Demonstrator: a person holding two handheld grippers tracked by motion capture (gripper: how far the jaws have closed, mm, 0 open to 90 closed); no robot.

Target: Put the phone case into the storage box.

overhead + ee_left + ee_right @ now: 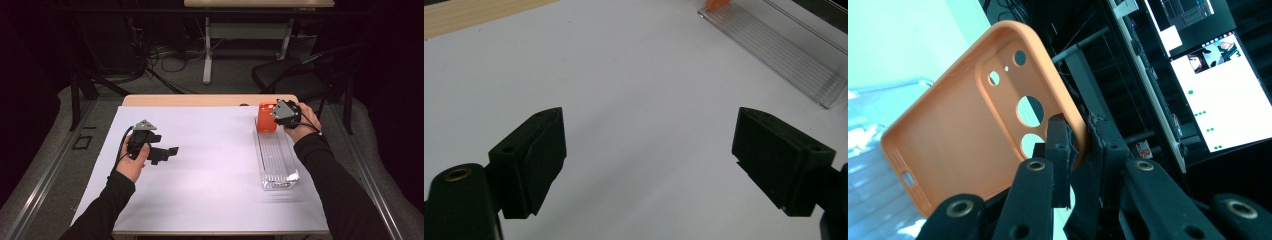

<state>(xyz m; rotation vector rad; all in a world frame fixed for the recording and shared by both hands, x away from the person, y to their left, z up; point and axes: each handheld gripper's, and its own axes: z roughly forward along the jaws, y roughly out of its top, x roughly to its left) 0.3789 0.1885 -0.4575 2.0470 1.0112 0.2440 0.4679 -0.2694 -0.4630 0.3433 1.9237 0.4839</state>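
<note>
An orange phone case (266, 117) stands on edge at the far end of a clear plastic tray (276, 160) on the white table cover. My right gripper (280, 119) is shut on the case's rim; in the right gripper view the jaws pinch the edge of the orange phone case (983, 110) beside its camera cut-outs, with my right gripper (1079, 145) closed tight. My left gripper (170, 151) hovers over the white cover at the left, pointing right. In the left gripper view my left gripper (649, 150) stands wide open with nothing between its jaws, and the clear tray (784, 55) lies beyond.
The white cover (210, 165) spreads over most of the wooden table (200, 100). Behind the table are a black chair (295, 75), cables on the floor and a second table's legs (207, 50). A lit monitor (1218, 95) shows in the right gripper view.
</note>
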